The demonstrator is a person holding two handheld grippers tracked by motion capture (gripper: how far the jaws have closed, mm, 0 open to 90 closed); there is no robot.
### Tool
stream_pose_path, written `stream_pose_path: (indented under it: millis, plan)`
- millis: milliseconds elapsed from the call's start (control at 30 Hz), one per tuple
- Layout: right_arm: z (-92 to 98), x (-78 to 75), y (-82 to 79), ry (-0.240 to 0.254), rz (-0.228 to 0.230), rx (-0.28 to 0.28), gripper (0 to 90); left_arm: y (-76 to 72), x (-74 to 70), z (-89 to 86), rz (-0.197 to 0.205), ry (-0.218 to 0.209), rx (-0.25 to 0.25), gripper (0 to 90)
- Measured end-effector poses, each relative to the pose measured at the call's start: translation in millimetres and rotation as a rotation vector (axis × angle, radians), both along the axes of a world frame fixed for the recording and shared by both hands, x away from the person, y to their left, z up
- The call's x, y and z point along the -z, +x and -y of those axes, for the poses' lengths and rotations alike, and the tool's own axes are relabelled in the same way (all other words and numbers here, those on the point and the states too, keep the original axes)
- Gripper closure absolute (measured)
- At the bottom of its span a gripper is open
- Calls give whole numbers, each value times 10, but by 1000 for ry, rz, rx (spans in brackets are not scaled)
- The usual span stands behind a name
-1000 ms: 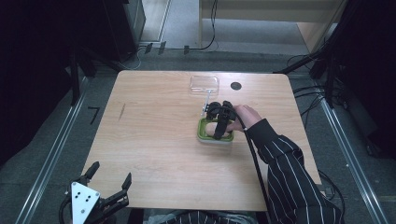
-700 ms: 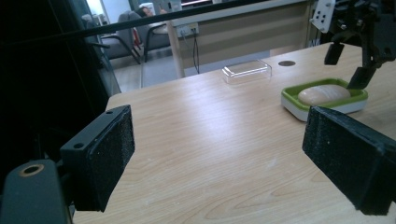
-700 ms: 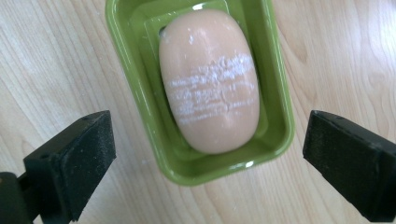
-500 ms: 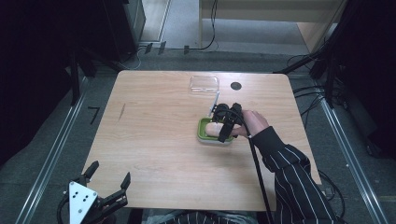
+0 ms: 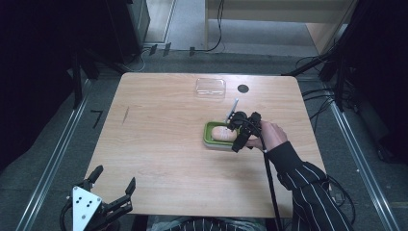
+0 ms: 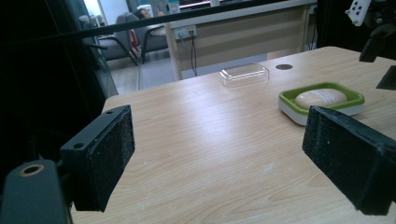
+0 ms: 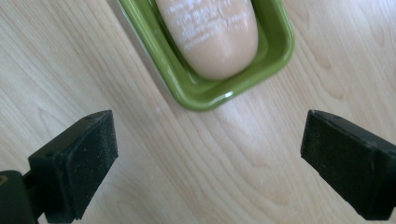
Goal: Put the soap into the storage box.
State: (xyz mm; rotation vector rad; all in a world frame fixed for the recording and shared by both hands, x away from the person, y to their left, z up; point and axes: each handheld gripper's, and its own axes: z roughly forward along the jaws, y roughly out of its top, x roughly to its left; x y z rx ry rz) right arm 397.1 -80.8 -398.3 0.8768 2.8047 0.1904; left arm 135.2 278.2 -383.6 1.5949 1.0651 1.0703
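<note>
Nearest you, your left claw (image 5: 111, 195) hangs just off the near left edge of the tabletop (image 5: 159, 144), its black pads (image 6: 109, 149) spread wide apart with nothing between them.

Farther in, right of the tabletop's middle, your right claw (image 5: 243, 129) hovers above the near right end of the green soap dish (image 5: 208, 134). In the right gripper view its jaws stand far apart over bare wood; they have just closed a little, yet nothing sits between them and the pads touch nothing. The dish rests flat on the tabletop, and the pale tan bar of soap (image 7: 212, 32) lies inside it, lengthwise.

Beyond the dish, well apart from it, a clear plastic lid (image 5: 210, 87) lies near the far edge, with a small dark round hole (image 5: 243, 88) in the tabletop just beside it.
</note>
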Motion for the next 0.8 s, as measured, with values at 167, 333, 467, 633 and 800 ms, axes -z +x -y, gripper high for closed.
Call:
stream_pose_path:
  millis: [167, 333, 467, 633, 800]
  plan:
    - [115, 27, -101, -7, -17, 39, 40, 25, 0, 8, -3, 1, 9, 96]
    - [209, 102, -243, -26, -43, 63, 40, 53, -1, 26, -4, 2, 20, 96]
    - [283, 143, -375, -35, -56, 71, 41, 71, -1, 39, -3, 1, 26, 96]
    - [372, 209, -523, -46, -65, 81, 44, 89, -2, 49, -5, 4, 35, 96]
    - [481, 306, -637, -59, -79, 97, 50, 102, -2, 56, -3, 4, 40, 96]
